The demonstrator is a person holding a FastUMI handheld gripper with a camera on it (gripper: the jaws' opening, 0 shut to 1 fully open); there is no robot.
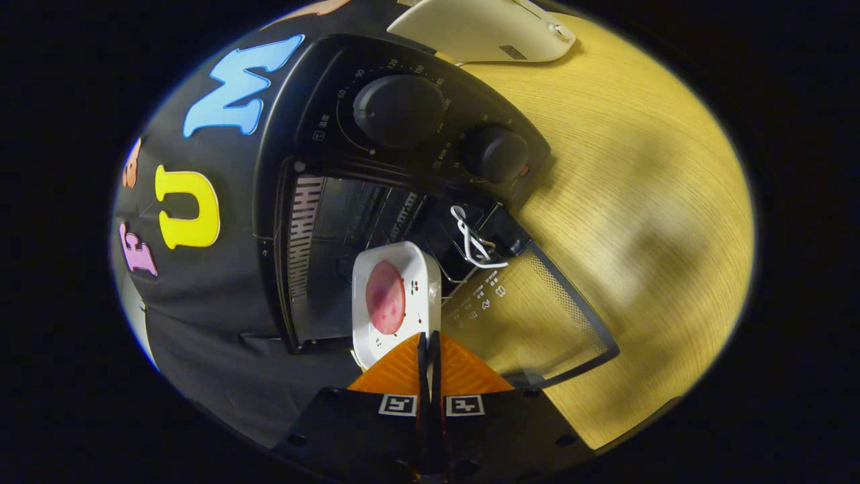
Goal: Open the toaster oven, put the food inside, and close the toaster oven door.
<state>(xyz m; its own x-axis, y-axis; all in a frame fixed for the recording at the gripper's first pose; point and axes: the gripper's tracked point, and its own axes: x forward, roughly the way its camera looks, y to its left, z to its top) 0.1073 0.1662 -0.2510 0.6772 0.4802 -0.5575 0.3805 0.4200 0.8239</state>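
Observation:
The black toaster oven (316, 94) stands on a wooden table (638, 202), and the whole scene looks tilted on its side. Its glass door (537, 323) is swung fully open and lies flat in front of the dark cavity (349, 222). A small white square plate (424, 269) carries a round pink slice of food (385, 298). My gripper (428, 341) is shut on the plate's near rim and holds it at the mouth of the cavity, above the hinge end of the door. A white wire loop (474, 245) hangs at the rack's front edge.
Two round black knobs (398, 111) (497, 153) sit on the oven's control panel beside the cavity. A white appliance (484, 30) rests on the table behind the oven. Black cloth forms the wall on the oven's other side.

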